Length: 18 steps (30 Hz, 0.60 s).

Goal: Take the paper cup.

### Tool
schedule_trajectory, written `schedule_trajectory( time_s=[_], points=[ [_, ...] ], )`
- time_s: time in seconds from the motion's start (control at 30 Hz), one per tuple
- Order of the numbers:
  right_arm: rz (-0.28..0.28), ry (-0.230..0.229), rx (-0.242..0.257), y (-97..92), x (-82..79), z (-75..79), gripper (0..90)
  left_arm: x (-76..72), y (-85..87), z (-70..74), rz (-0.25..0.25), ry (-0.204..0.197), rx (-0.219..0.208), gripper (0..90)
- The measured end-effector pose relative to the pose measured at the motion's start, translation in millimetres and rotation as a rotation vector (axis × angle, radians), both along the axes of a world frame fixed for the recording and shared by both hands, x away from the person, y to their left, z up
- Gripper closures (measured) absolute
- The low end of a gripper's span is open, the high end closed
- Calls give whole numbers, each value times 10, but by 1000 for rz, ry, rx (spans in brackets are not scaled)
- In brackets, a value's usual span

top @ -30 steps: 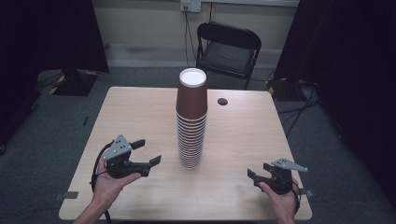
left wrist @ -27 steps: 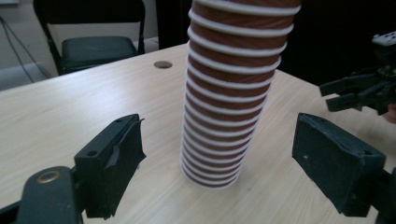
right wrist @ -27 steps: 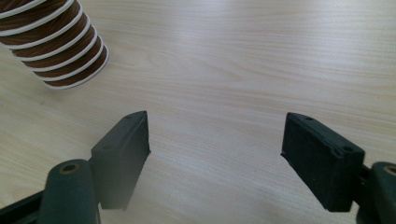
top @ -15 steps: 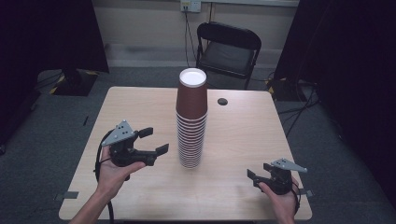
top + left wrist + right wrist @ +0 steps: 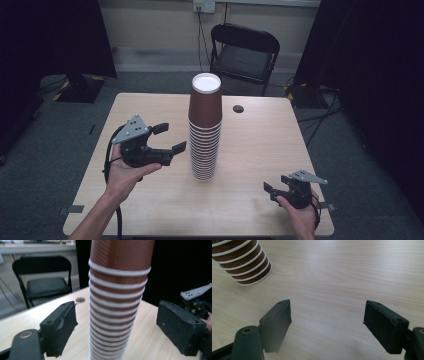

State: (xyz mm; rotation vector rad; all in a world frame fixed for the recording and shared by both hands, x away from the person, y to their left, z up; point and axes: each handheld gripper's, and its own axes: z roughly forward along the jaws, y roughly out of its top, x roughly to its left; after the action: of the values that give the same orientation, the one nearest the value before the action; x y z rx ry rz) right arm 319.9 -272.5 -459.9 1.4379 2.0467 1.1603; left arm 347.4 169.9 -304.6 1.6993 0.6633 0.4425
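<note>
Left gripper view: cup stack (image 5: 117,302) stands upright, long axis vertical, between the left gripper (image 5: 117,327) fingers (image 5: 62,325), untouched. Jaws wide, just closing. Right gripper (image 5: 327,322) jaws wide, empty.

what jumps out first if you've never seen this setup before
A tall stack of brown paper cups stands upside down mid-table, white rims banding its sides. The left gripper hangs raised beside it, its jaws having just narrowed yet clear of the cups. The right gripper sits low near the table's front right corner, open.
</note>
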Motion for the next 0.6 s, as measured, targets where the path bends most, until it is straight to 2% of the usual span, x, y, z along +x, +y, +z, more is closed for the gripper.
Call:
schedule_trajectory(
  time_s=[0.03,0.1,0.2,0.23,0.3,0.37,0.53,0.6],
  points=[
    [0,0,-1,3,0,0,219,4,-12,24,-1,-31,-6,185],
    [5,0,1,7,1,-2,219,1,-29,71,17,-56,-15,185],
    [8,4,-6,16,1,-5,219,4,-45,128,29,-62,-23,187],
    [12,5,-7,21,3,-9,219,7,-52,159,37,-61,-18,213],
    [13,6,-7,26,4,-9,218,35,-60,250,22,-56,-10,230],
    [13,7,-8,27,5,-9,218,44,-68,277,21,-54,-12,245],
    [15,17,-10,33,9,-15,217,61,-153,381,7,-79,-18,273],
    [13,21,-12,38,10,-15,219,78,-187,431,0,-72,-18,221]
  ],
)
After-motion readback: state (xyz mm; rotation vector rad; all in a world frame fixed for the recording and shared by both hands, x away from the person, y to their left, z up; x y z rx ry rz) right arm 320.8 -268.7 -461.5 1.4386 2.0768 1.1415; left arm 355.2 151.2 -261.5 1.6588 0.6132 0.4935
